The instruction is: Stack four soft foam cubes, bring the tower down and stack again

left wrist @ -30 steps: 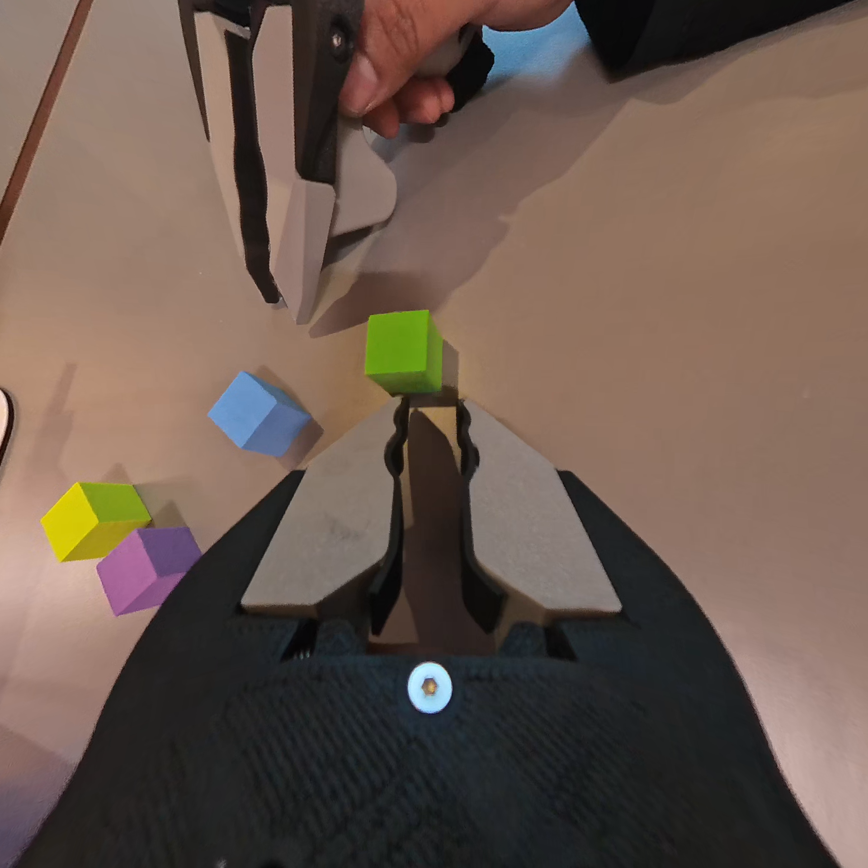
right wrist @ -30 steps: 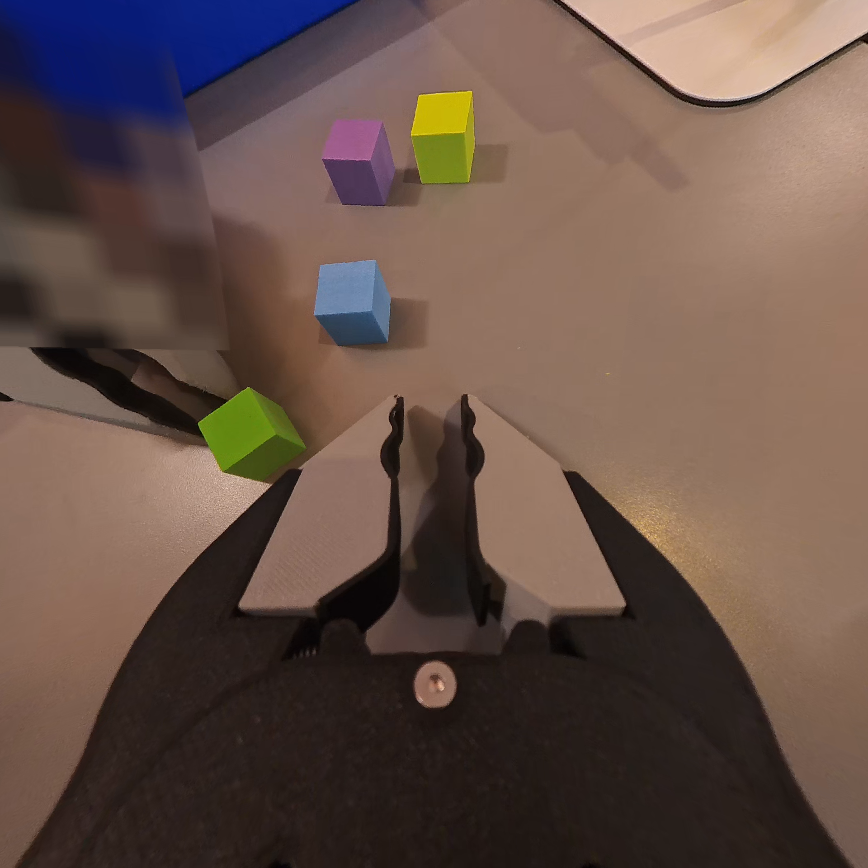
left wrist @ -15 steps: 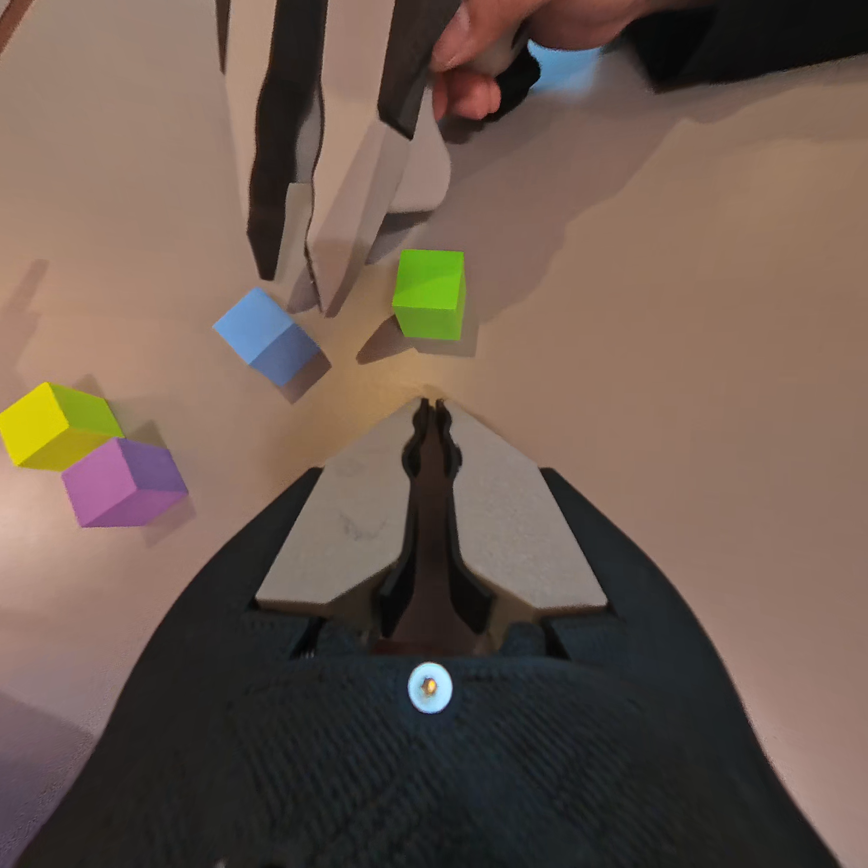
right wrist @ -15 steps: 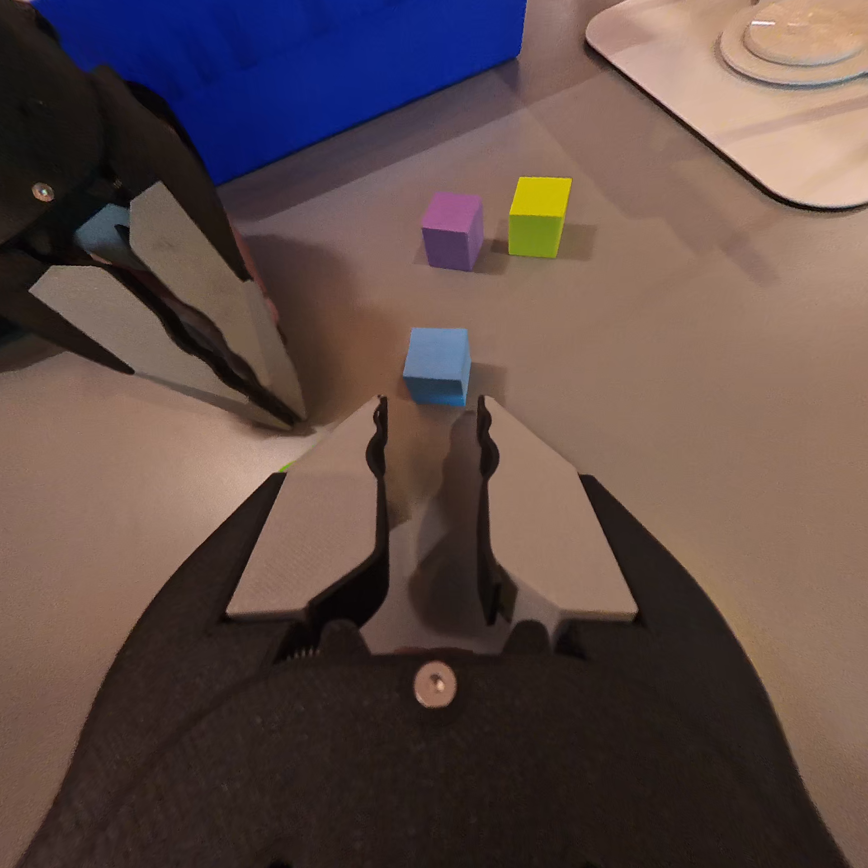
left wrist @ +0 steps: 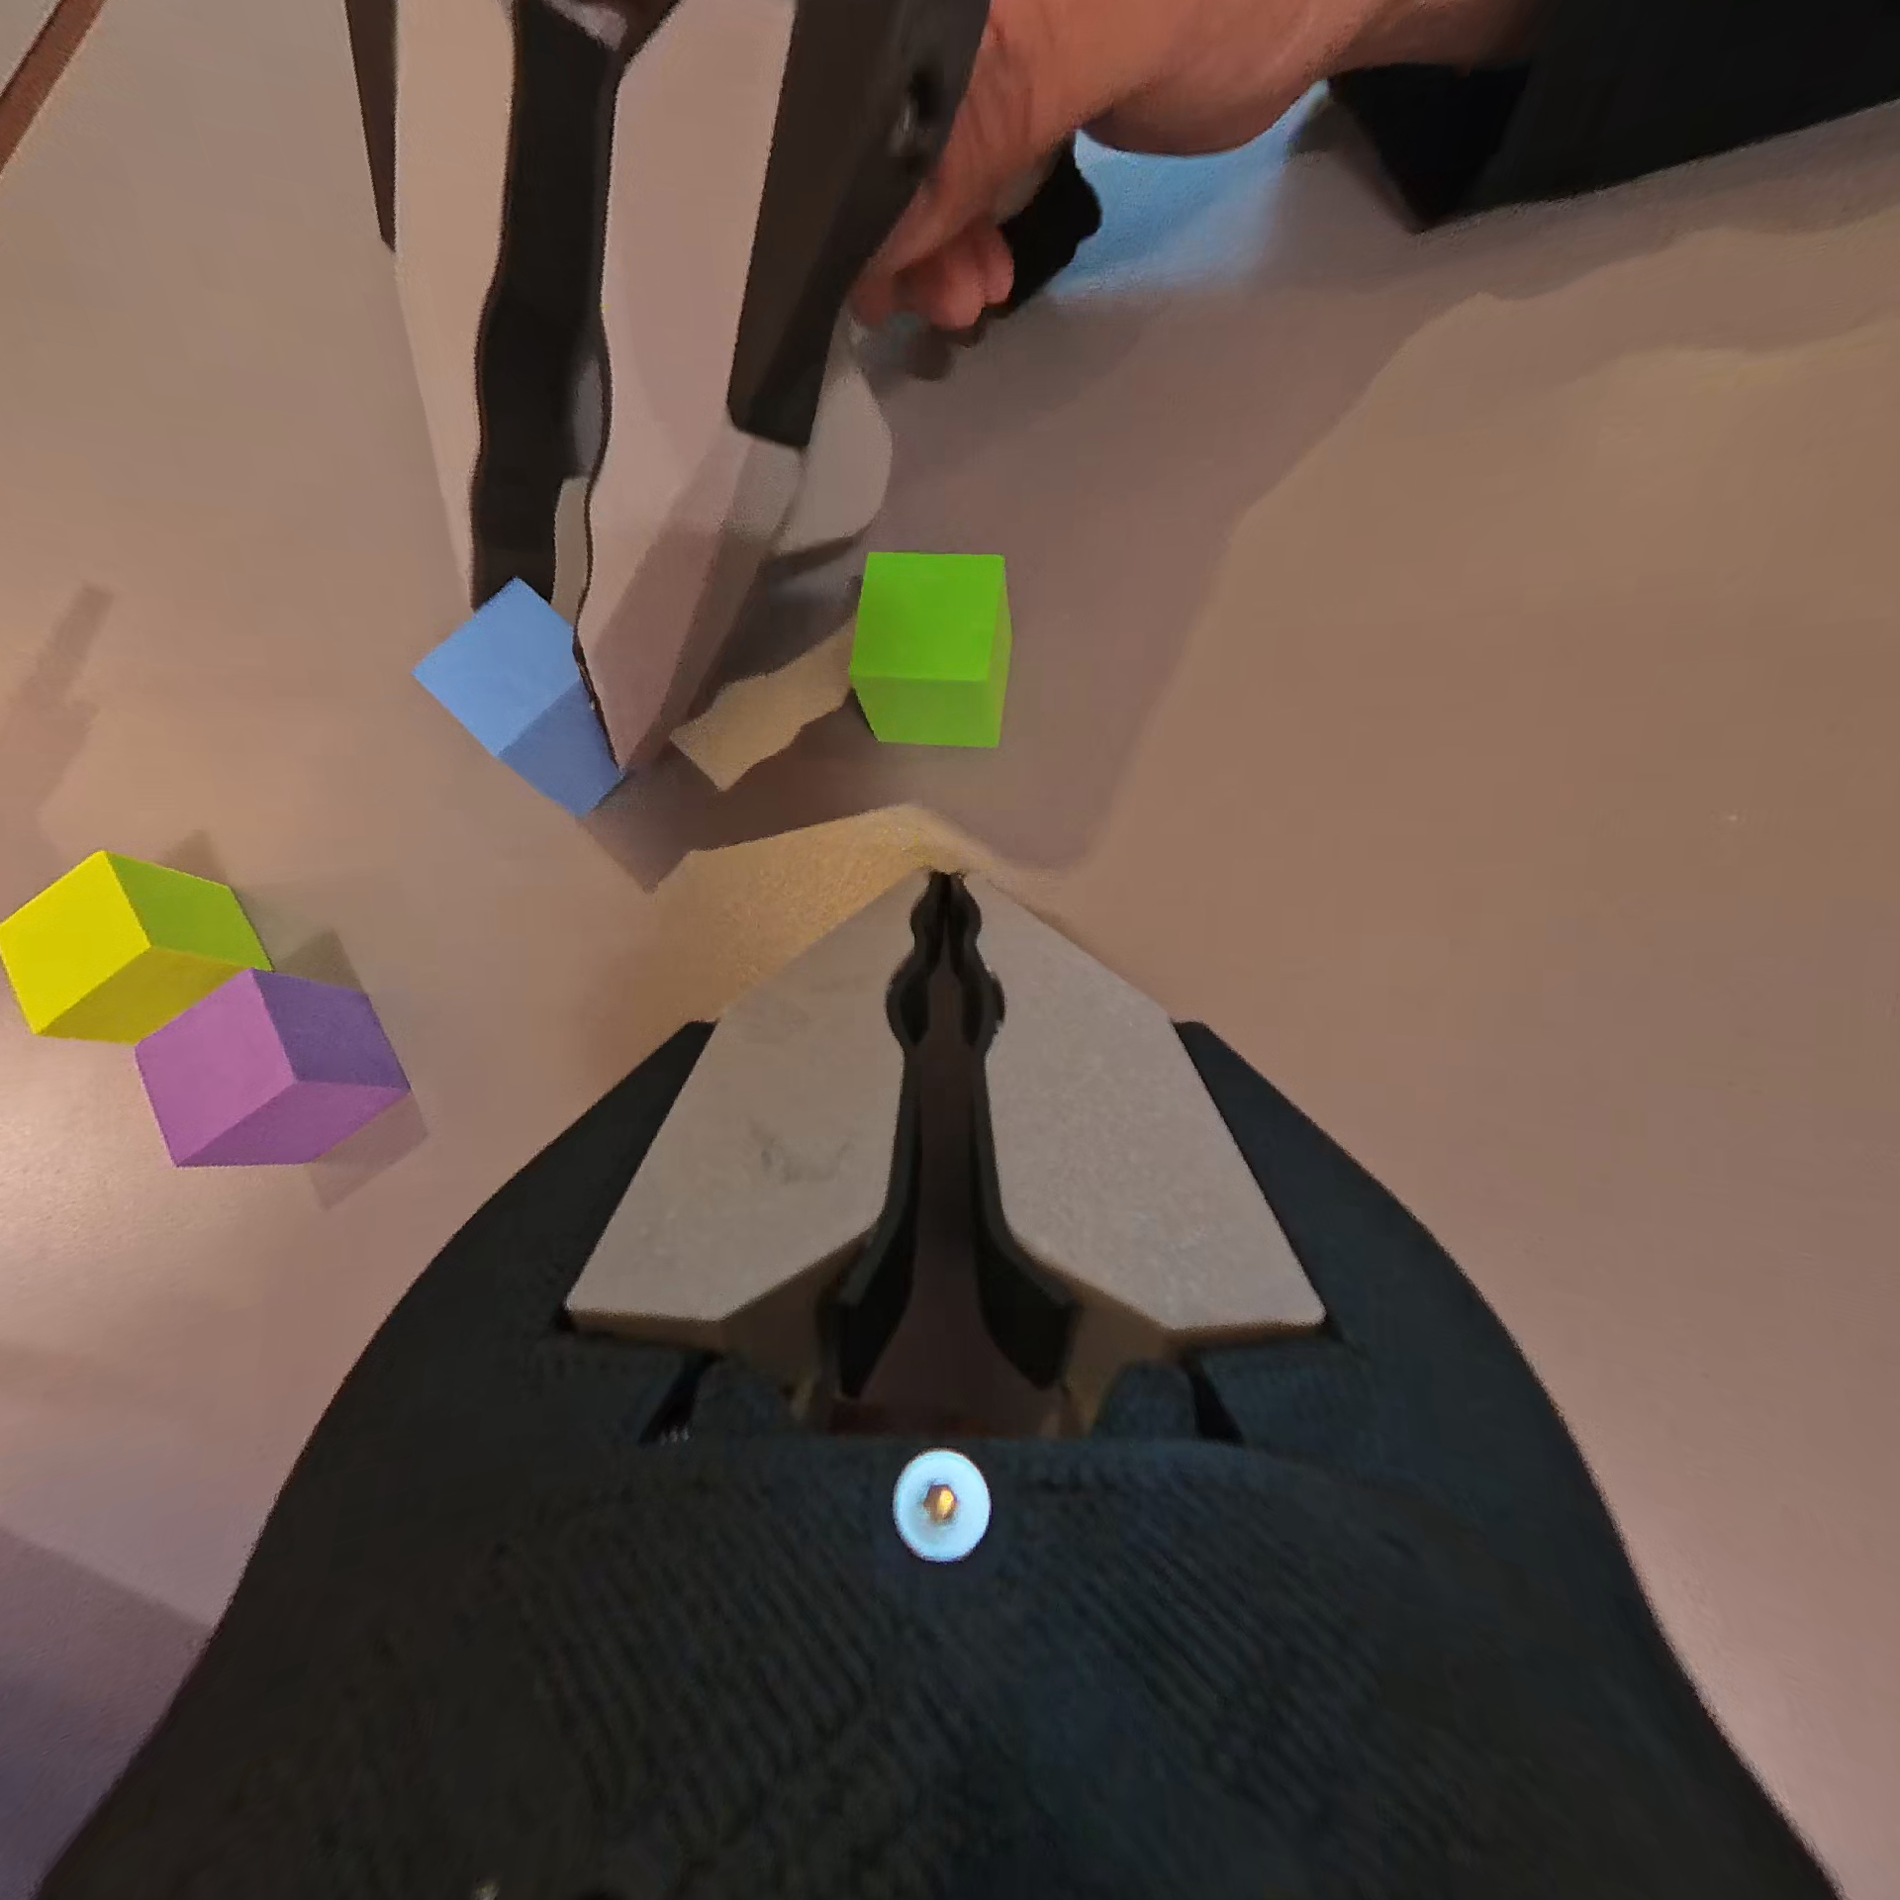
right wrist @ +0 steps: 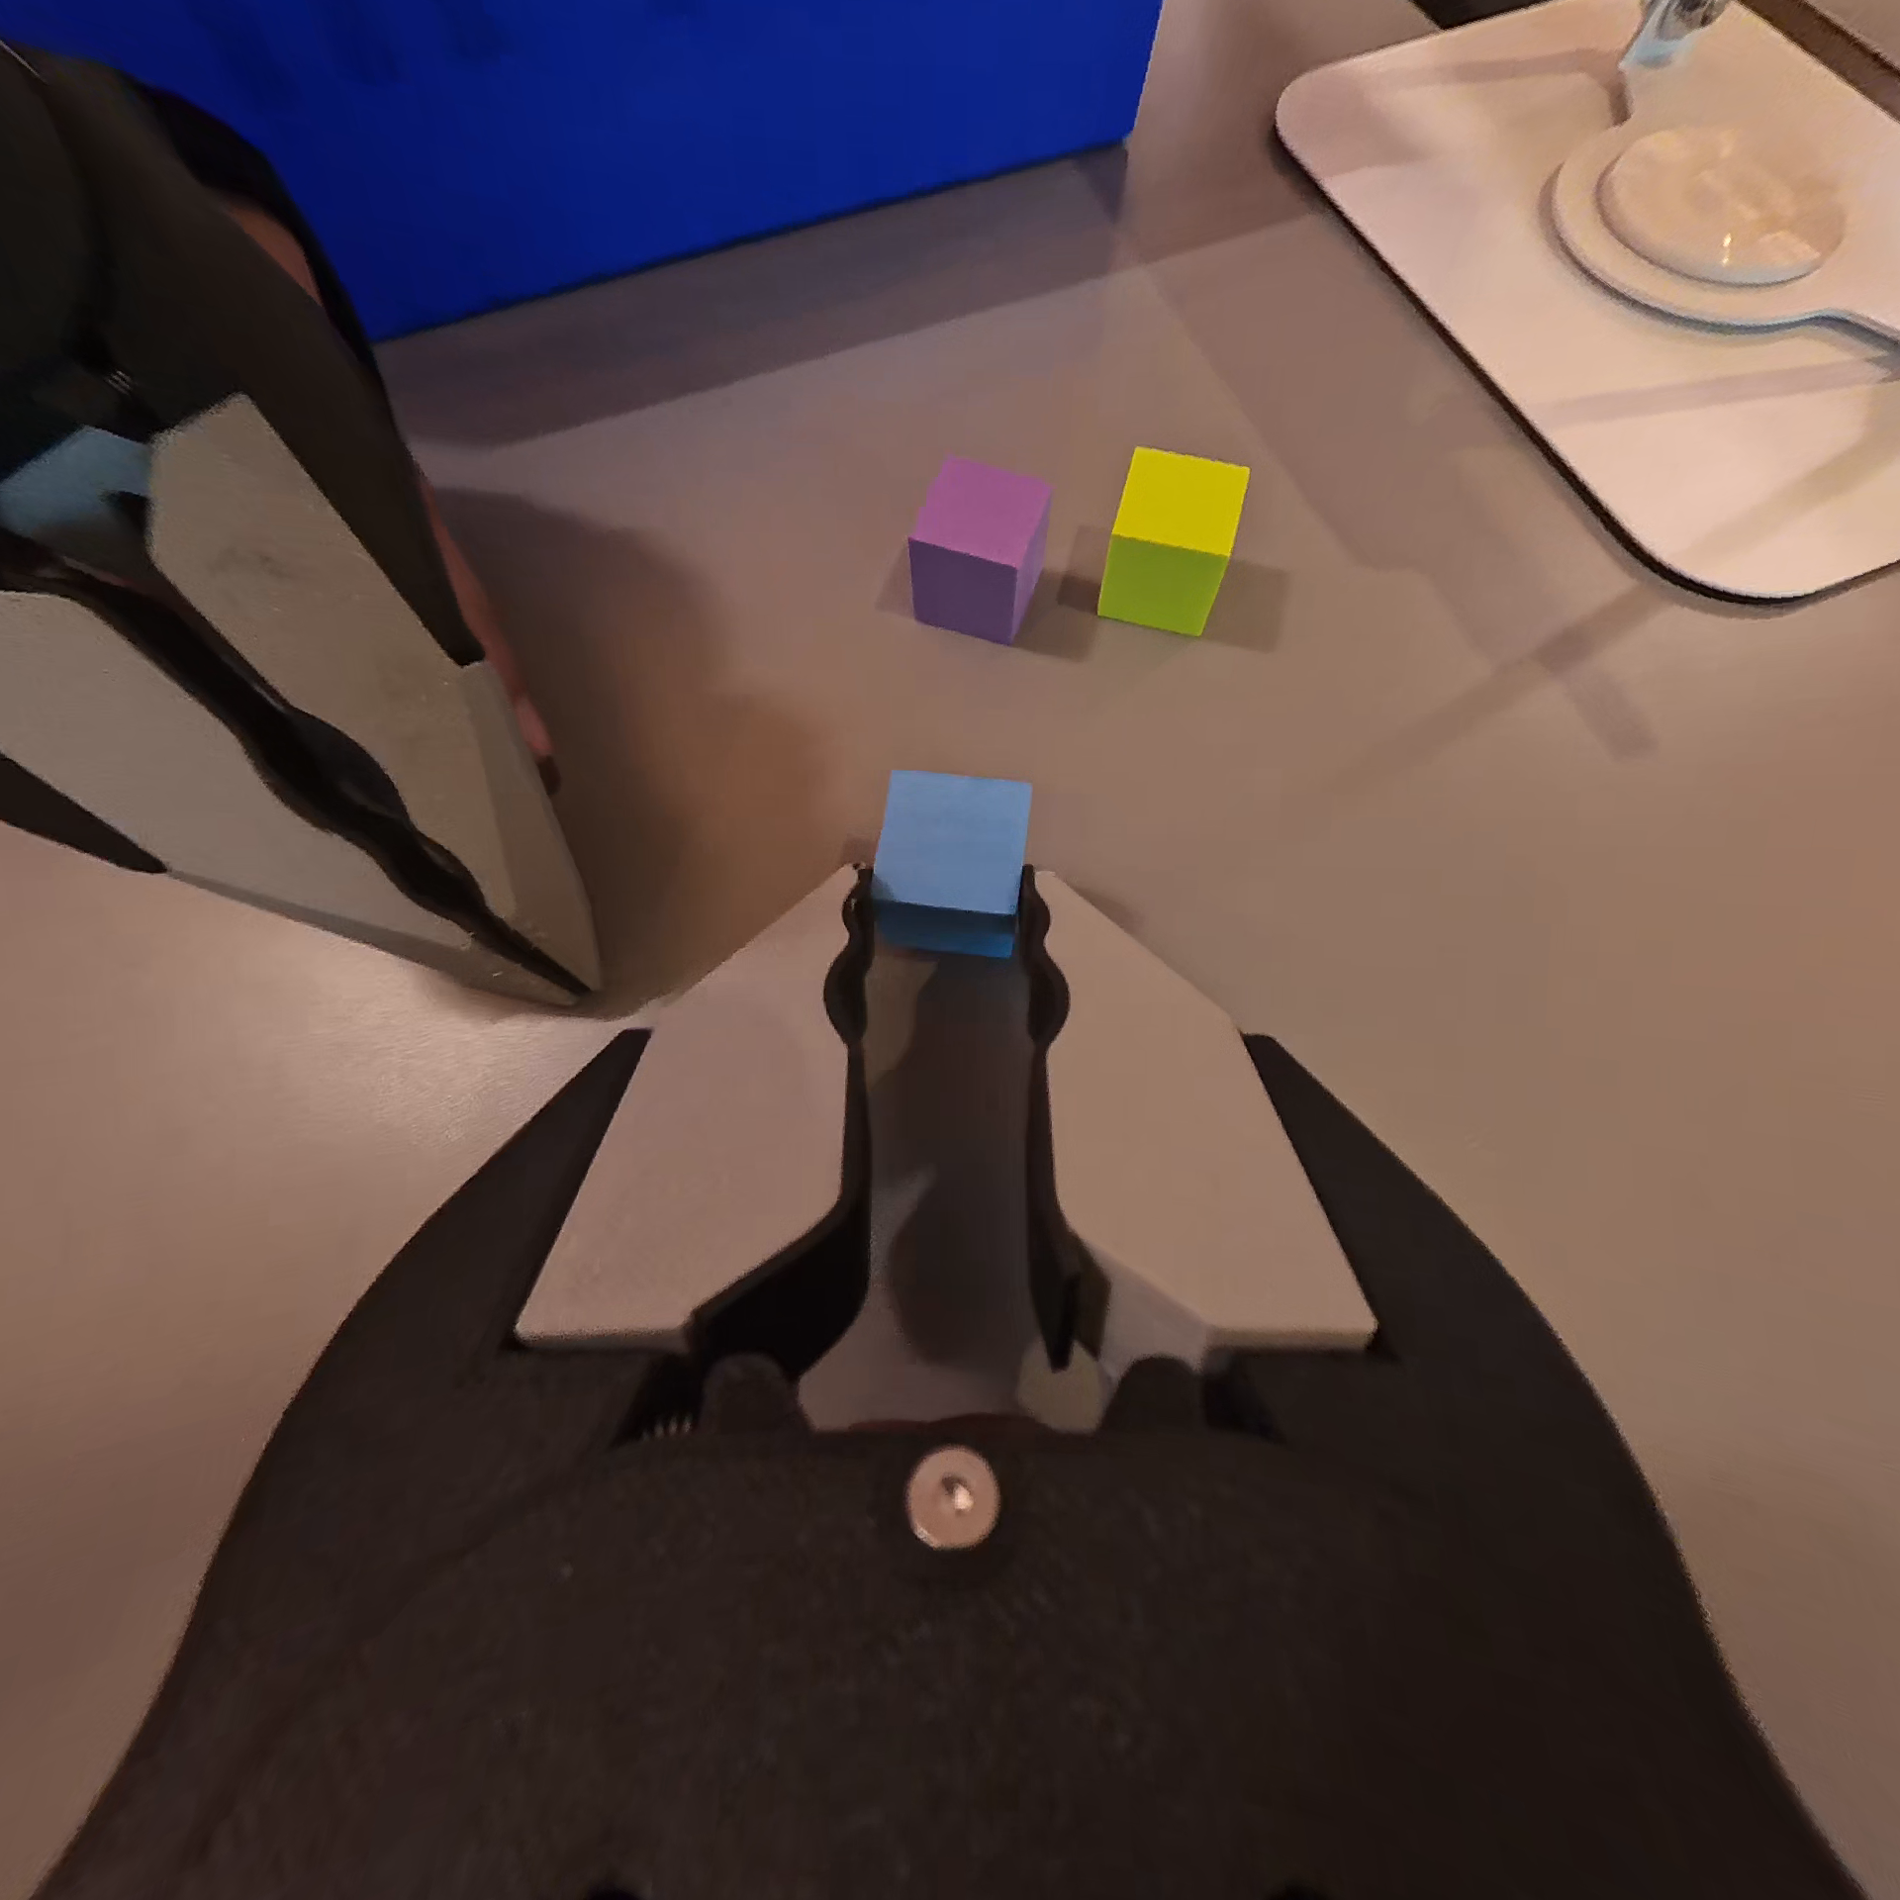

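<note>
your right claw [right wrist: 946, 892] grips the matte blue cube [right wrist: 954, 859], square and undented, on the counter [right wrist: 1439, 925]; your left claw [left wrist: 941, 884] is clenched, empty.

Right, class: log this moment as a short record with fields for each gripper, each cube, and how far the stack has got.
left gripper: shut, empty, above the table
right gripper: fingertips either side of the blue cube, grip not confirmed
green cube: alone on the table
purple cube: beside the yellow cube, small gap between
stack: none built yet; all four cubes on the table
</note>
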